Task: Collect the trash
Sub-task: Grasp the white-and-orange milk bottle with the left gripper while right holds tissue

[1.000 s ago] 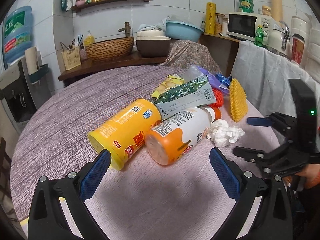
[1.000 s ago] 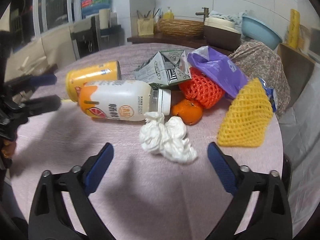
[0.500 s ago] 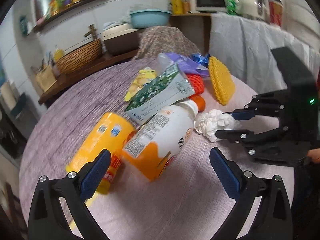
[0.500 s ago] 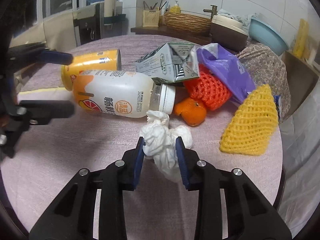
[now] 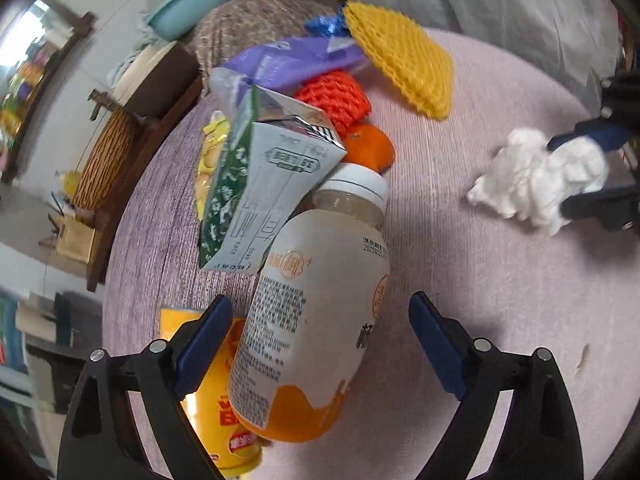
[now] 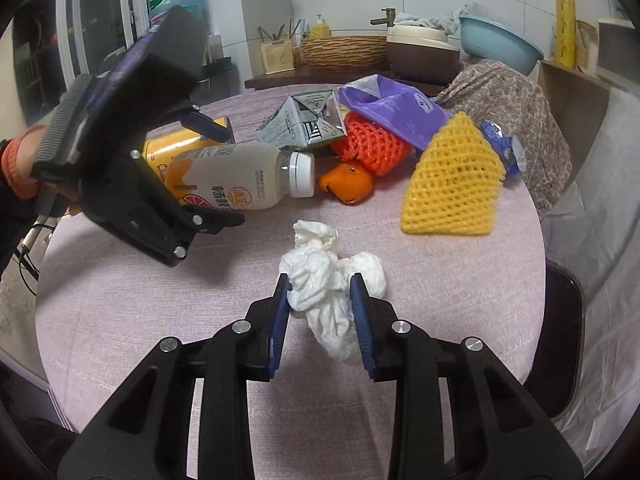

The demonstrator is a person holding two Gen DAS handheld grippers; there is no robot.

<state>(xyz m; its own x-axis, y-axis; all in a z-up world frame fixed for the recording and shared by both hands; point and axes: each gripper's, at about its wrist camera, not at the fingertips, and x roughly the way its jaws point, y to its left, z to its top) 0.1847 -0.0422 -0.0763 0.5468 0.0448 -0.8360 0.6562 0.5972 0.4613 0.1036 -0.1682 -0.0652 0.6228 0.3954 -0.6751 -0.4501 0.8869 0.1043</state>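
Note:
My right gripper [image 6: 320, 288] is shut on a crumpled white tissue [image 6: 332, 276], held just above the round table; it also shows at the right of the left wrist view [image 5: 532, 176]. My left gripper [image 5: 320, 320] is open, its jaws on either side of a lying white-and-orange drink bottle [image 5: 316, 320], not touching it. The bottle also shows in the right wrist view [image 6: 236, 184]. A yellow can [image 5: 216, 396], a green-and-grey carton [image 5: 256, 184], an orange peel [image 5: 368, 148], red foam net [image 5: 336, 96], yellow foam net [image 5: 404, 60] and purple wrapper [image 5: 288, 64] lie behind.
The round table [image 6: 440, 280] has a pinkish cloth. A dark chair [image 6: 560, 340] stands at its right edge. Behind are a wooden counter with a wicker basket [image 6: 340, 52], a brown pot [image 6: 424, 52] and a blue basin [image 6: 500, 44].
My right gripper has drawn back from the pile with the tissue in it. My left gripper has moved forward and tilted until the bottle lies between its open jaws.

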